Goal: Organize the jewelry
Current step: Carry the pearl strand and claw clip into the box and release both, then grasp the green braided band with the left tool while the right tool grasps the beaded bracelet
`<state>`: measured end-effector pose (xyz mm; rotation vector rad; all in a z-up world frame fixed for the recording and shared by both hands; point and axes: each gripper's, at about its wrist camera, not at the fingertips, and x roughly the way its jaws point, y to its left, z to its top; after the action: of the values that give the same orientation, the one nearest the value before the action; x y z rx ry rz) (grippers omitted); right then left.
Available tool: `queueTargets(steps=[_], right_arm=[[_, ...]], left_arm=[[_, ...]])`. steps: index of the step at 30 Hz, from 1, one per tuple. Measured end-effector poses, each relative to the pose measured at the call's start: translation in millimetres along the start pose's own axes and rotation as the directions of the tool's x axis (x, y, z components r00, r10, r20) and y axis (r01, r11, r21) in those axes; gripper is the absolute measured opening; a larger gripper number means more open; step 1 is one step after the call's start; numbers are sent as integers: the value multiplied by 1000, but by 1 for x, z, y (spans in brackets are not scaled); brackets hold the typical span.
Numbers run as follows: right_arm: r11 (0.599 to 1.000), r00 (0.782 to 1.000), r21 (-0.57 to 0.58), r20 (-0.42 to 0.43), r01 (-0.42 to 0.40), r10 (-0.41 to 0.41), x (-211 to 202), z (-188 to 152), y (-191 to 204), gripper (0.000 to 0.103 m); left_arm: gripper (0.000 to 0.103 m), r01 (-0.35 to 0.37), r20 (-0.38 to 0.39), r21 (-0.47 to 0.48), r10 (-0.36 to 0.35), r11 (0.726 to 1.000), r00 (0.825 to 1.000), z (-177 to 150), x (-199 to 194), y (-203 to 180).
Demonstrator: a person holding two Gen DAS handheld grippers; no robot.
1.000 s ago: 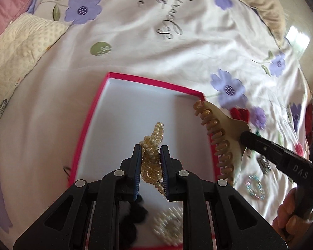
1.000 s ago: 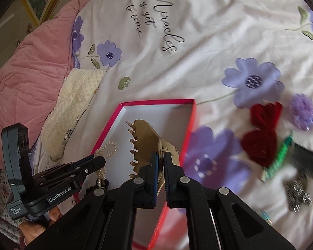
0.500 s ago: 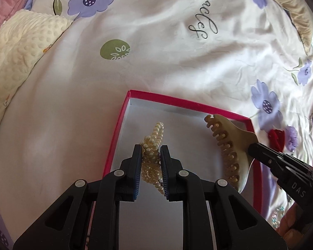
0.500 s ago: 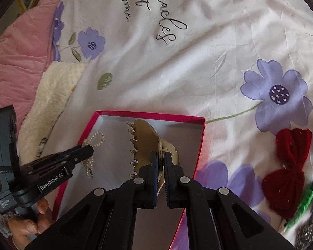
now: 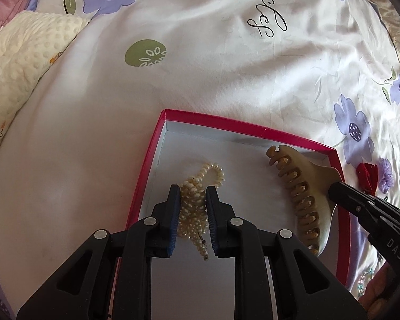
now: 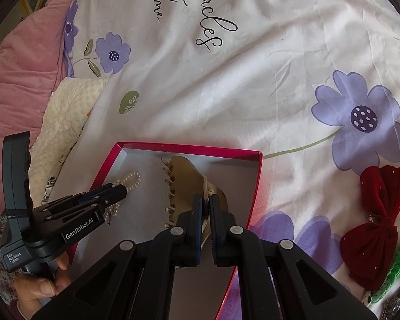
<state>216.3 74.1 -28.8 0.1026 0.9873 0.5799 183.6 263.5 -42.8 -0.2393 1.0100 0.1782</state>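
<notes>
placing step: left gripper (image 5: 192, 208) easing open around pearl strand (image 5: 197, 200), right gripper (image 6: 205, 213) clamps hair claw (image 6: 185, 181), both over pink box (image 5: 226, 122) floor; next, release and lift clear

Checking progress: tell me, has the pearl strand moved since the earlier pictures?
Yes. The pearl strand, in the left tool, moved deeper into the pink box, nearer its far wall.
</notes>
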Motion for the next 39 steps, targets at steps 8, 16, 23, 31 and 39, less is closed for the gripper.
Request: queueTargets(steps=[8, 16, 23, 31, 39], right_arm=[[999, 999, 29, -7, -42, 42, -6, 2, -1, 19], [996, 997, 54, 26, -74, 72, -40, -9, -5, 31], [995, 997, 84, 55, -53, 48, -87, -41, -28, 36], [989, 998, 148, 69, -9, -1, -135, -81, -72, 37], [970, 997, 241, 61, 39, -55, -171, -123, -122, 39]], left_arm=[[21, 0, -9, -18, 0, 1000, 1000, -1, -7, 1], [38, -9, 26, -7, 9, 1000, 1000, -13, -35, -4], [38, 19, 43, -63, -17, 998, 999, -45, -67, -3], [38, 97, 52, -90, -93, 991, 994, -89, -103, -19], [38, 161, 46, -36, -159, 986, 986, -117, -126, -63]])
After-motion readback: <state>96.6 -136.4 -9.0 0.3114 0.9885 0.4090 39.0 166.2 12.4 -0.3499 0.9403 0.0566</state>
